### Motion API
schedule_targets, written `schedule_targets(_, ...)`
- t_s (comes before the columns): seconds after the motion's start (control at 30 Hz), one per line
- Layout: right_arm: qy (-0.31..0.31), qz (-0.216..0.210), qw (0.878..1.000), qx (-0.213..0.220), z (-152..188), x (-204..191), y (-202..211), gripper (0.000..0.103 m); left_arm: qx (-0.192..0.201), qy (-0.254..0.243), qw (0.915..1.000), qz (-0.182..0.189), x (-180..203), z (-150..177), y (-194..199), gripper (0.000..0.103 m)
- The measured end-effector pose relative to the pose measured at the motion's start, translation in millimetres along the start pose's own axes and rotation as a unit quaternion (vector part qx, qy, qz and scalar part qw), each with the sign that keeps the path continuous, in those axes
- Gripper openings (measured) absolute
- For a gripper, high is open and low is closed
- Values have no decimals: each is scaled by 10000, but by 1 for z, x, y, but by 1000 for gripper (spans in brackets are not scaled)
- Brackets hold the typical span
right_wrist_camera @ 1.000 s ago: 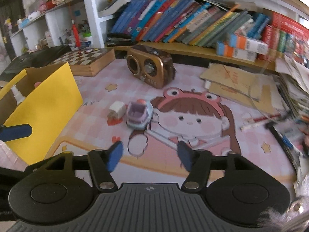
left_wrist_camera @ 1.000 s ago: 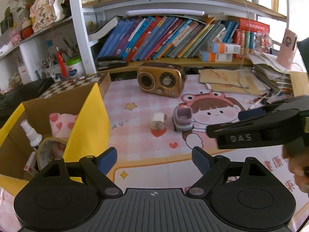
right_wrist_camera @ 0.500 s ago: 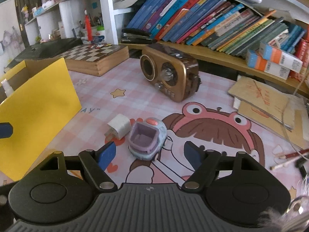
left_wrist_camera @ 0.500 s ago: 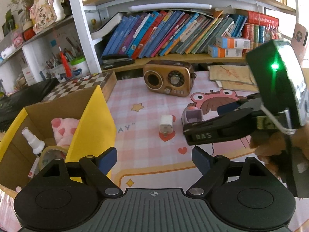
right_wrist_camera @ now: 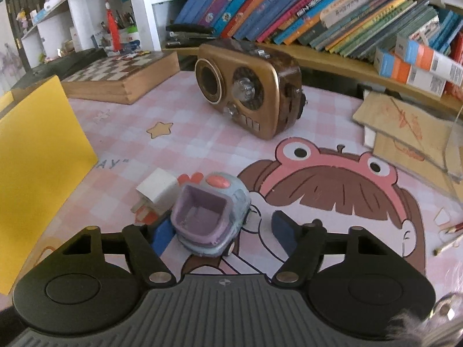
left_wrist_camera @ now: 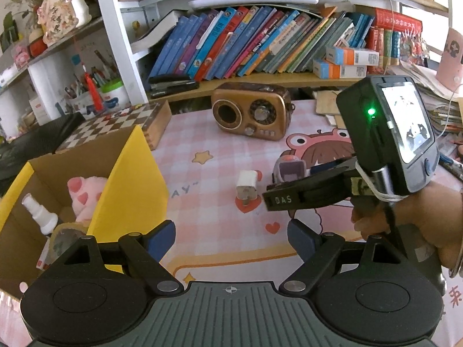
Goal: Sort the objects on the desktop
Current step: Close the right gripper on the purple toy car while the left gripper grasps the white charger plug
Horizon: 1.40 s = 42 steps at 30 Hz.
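Pastel blue and lilac plastic makes up the small toy car (right_wrist_camera: 212,215), which sits on the pink checked desk mat (right_wrist_camera: 202,133) in front of the brown retro radio (right_wrist_camera: 249,86), over the printed cartoon girl's frog-hat face. The right gripper (right_wrist_camera: 221,230) is set around this toy car, one blue pad on each side; its jaws are closing, with the car between them. The left-hand pad looks just against the car's side, while a gap shows between the car and the right-hand pad, so the grip is not yet firm. A white charger plug (right_wrist_camera: 157,189) lies just beside the toy car, on the side away from the cartoon face, nearer the yellow-sided cardboard box (right_wrist_camera: 37,156). From the left wrist view, the left gripper (left_wrist_camera: 231,238) hovers spread wide and holds nothing, nearer the camera than the toy car (left_wrist_camera: 289,169) and plug (left_wrist_camera: 246,186), with only bare mat between its pads. In that same view the right gripper's black body, with a lit screen on top, reaches in toward the car, a person's hand (left_wrist_camera: 413,219) wrapped round its handle. The box, off to the side of the toy car beyond the plug, already contains a pink plush paw (left_wrist_camera: 82,196), a white spray bottle (left_wrist_camera: 40,214) and a roll of tape (left_wrist_camera: 65,235). A wooden chessboard box (right_wrist_camera: 115,75) lies next to the radio.
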State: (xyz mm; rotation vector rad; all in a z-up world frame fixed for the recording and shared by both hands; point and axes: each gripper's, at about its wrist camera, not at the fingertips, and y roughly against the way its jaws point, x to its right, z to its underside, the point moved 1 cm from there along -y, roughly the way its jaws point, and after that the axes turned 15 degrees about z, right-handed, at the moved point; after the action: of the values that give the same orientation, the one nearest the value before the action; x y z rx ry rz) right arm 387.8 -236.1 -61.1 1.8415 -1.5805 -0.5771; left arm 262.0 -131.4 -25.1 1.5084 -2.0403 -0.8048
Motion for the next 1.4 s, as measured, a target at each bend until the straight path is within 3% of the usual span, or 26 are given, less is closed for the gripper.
schedule_targets(0.03, 4, -44, 10000, 32, 0, 1, 1, 48, -7, -8, 10000, 8, 0, -1, -1, 87)
schedule_targets(0.07, 25, -124, 9999, 50, 0, 2, 1, 46, -17, -14, 10000, 19, 0, -1, -3, 87)
schedule_targets(0.37, -303, 68, 9992, 268, 0, 41, 28, 45, -38, 56, 9998, 166, 3, -12, -27, 87)
schedule_targets(0.6, -815, 469, 9951, 318, 9, 83, 56, 45, 65, 532, 9982, 270, -6, -20, -54, 85)
schedule_targets(0.77, -1059, 400, 9933, 233, 20, 98, 69, 45, 44, 901, 9955, 281, -20, -23, -72, 85)
schedule_targets(0.97, -1036, 391, 9936, 220, 34, 98, 83, 45, 15, 919, 9956, 170, -28, -23, -87, 70)
schedule_targets(1.33, -987, 385, 9943, 94, 44, 102, 87, 45, -48, 1056, 9944, 94, -39, -21, -103, 63)
schedule_targets(1.4, -967, 371, 9946, 56, 46, 102, 86, 45, -51, 1081, 9940, 128, -40, -21, -105, 58)
